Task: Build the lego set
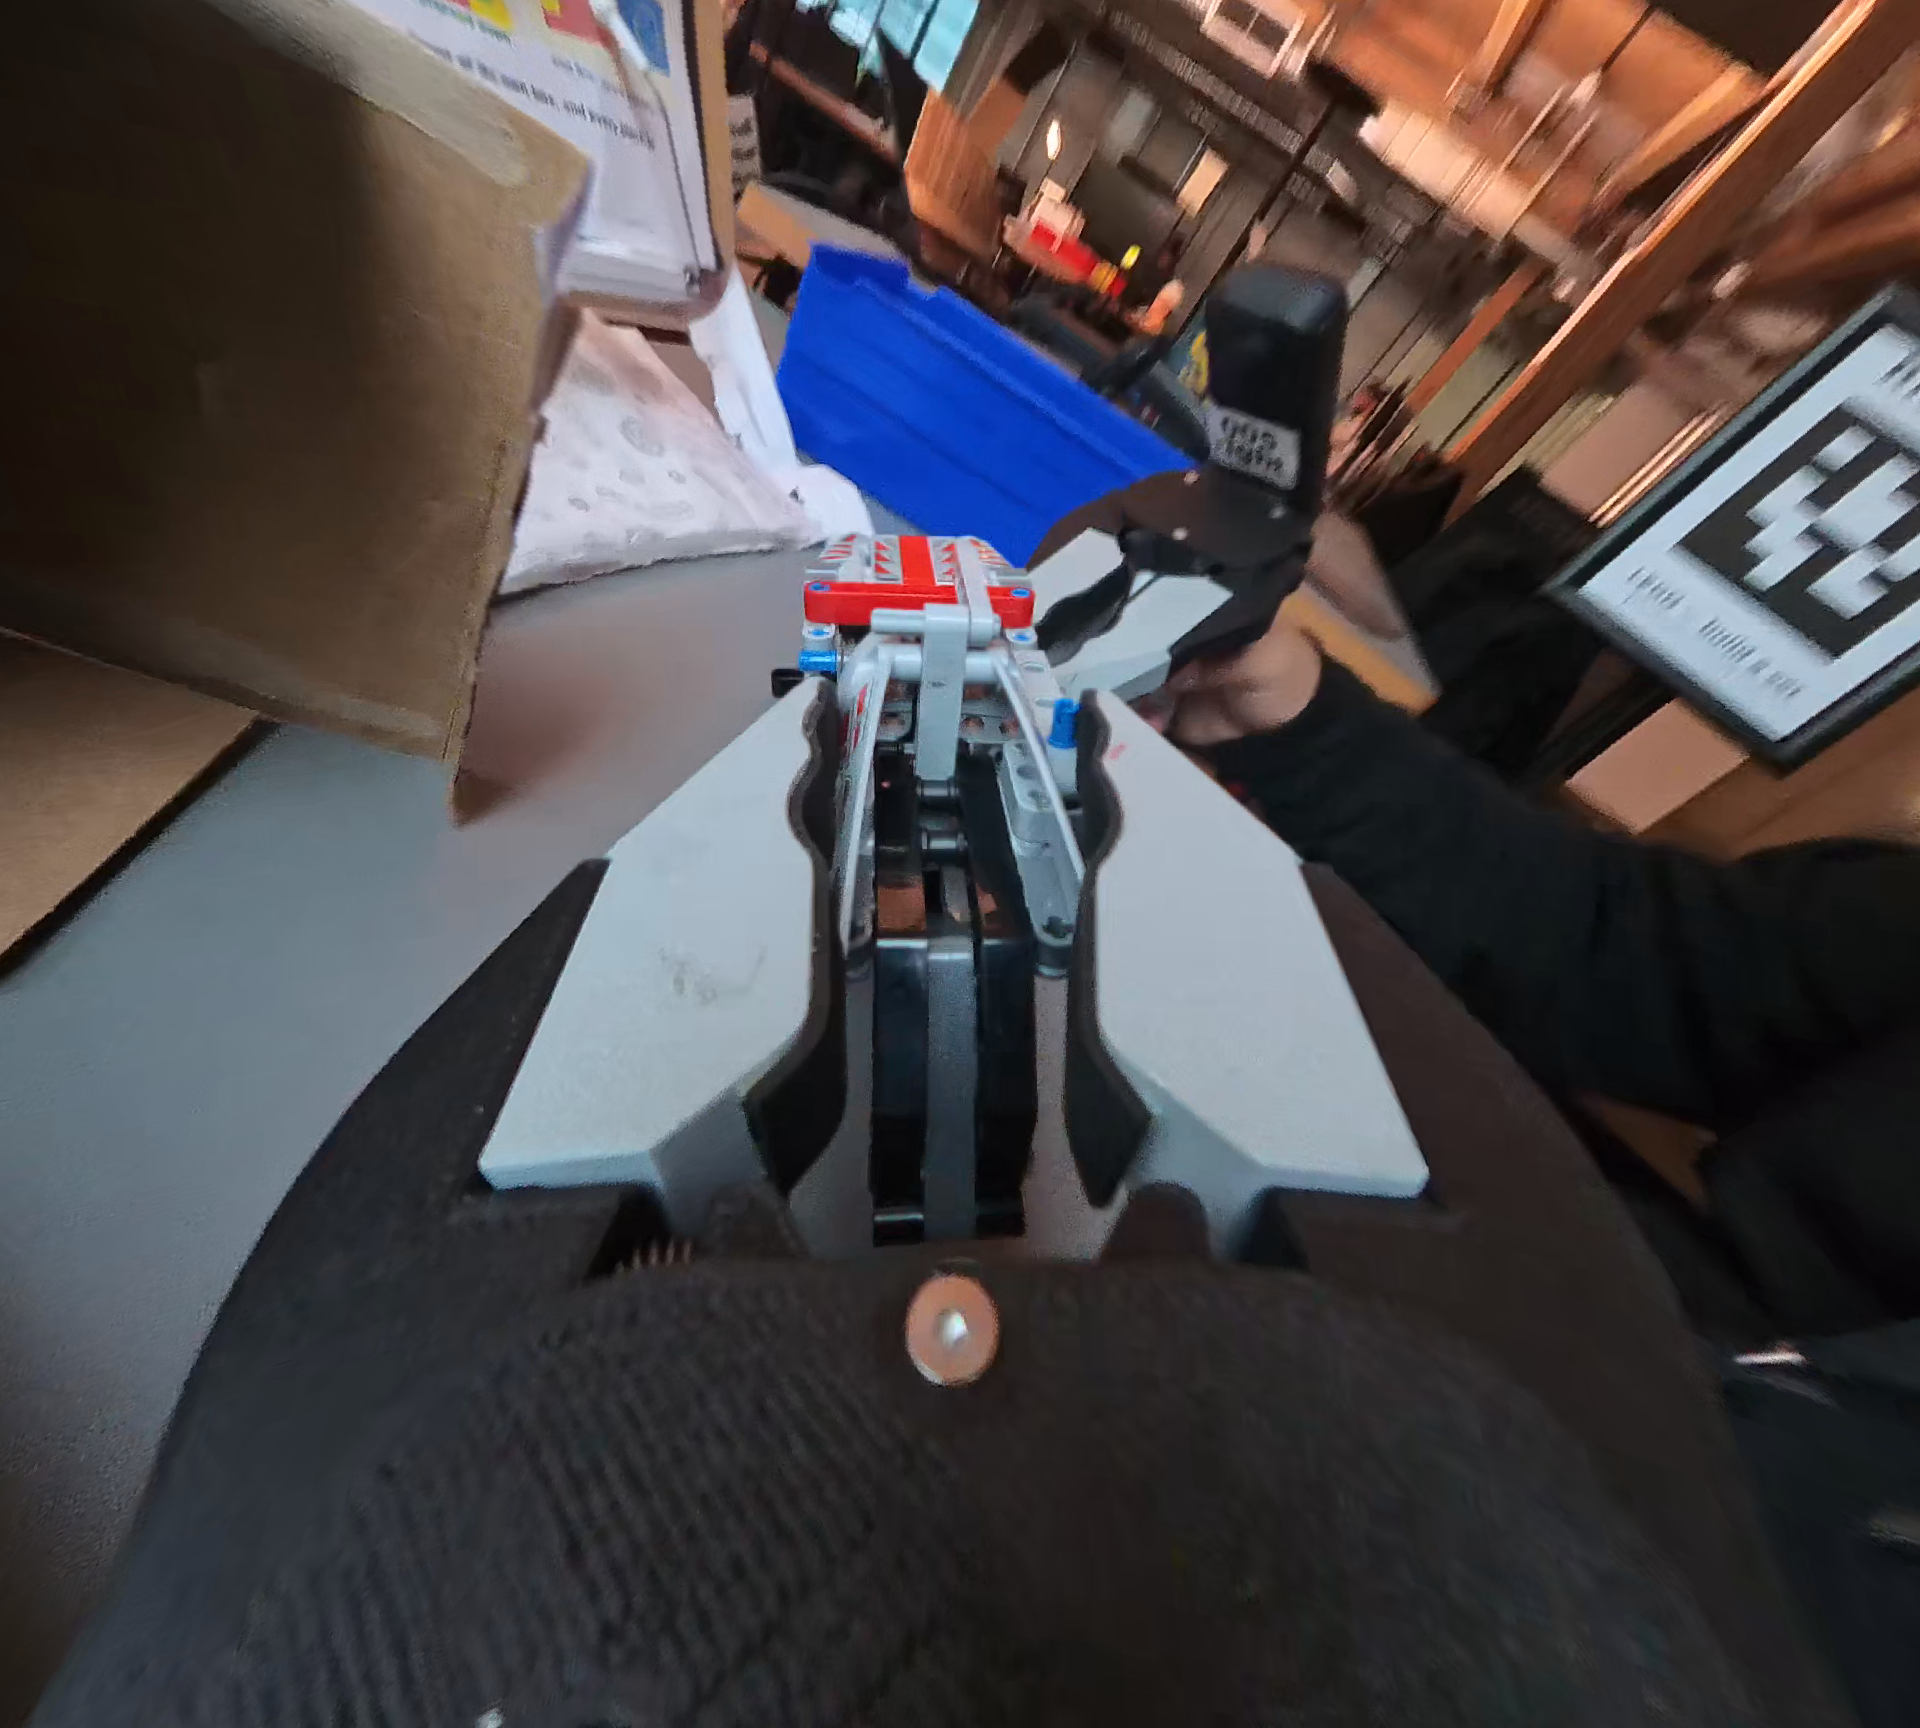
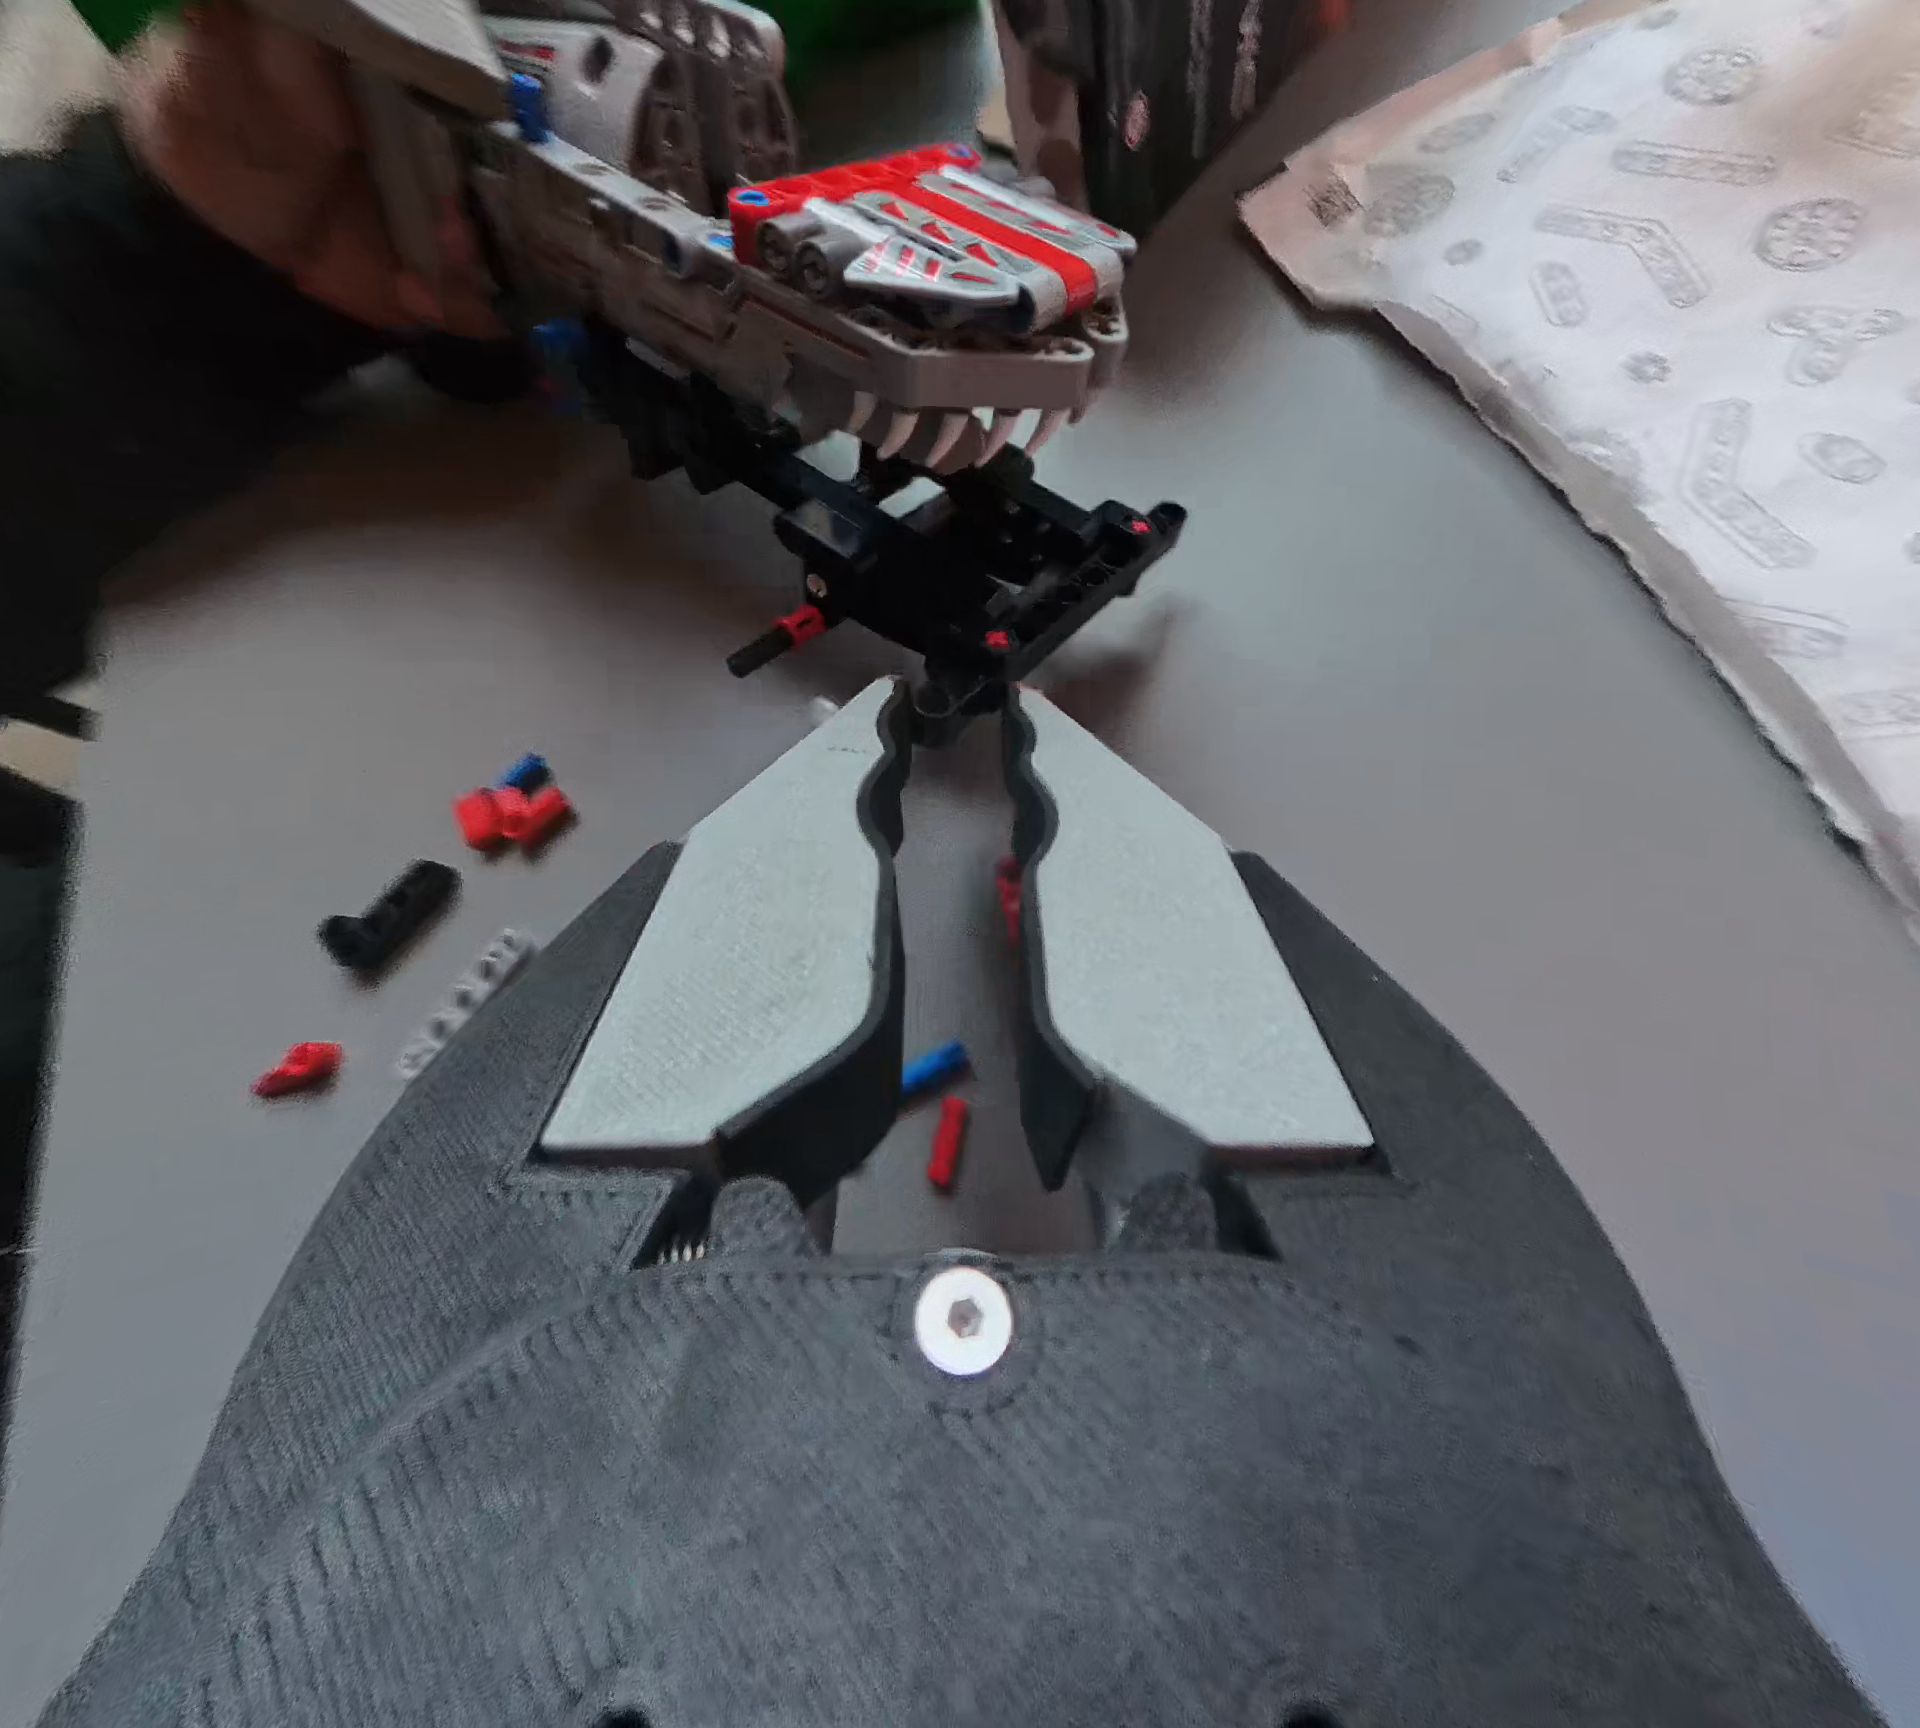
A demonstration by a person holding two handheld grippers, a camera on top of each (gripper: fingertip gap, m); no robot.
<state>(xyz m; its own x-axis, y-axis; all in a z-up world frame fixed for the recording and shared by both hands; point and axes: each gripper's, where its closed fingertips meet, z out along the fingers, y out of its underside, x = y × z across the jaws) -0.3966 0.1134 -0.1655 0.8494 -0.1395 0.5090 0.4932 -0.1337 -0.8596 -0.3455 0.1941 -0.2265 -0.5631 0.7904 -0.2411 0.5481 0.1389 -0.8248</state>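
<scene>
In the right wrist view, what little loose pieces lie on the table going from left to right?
Red piece → black piece → red and blue cluster → blue pin, with a red pin just below it.

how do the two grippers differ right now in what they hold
The left gripper is clamped around the grey-and-red lego model; the right gripper pinches only a small black piece at its tips. Left holds deep between its fingers, right at the tips. Both have grey fingers.

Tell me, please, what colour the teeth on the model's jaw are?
The teeth are white, seen best in the right wrist view.
</scene>
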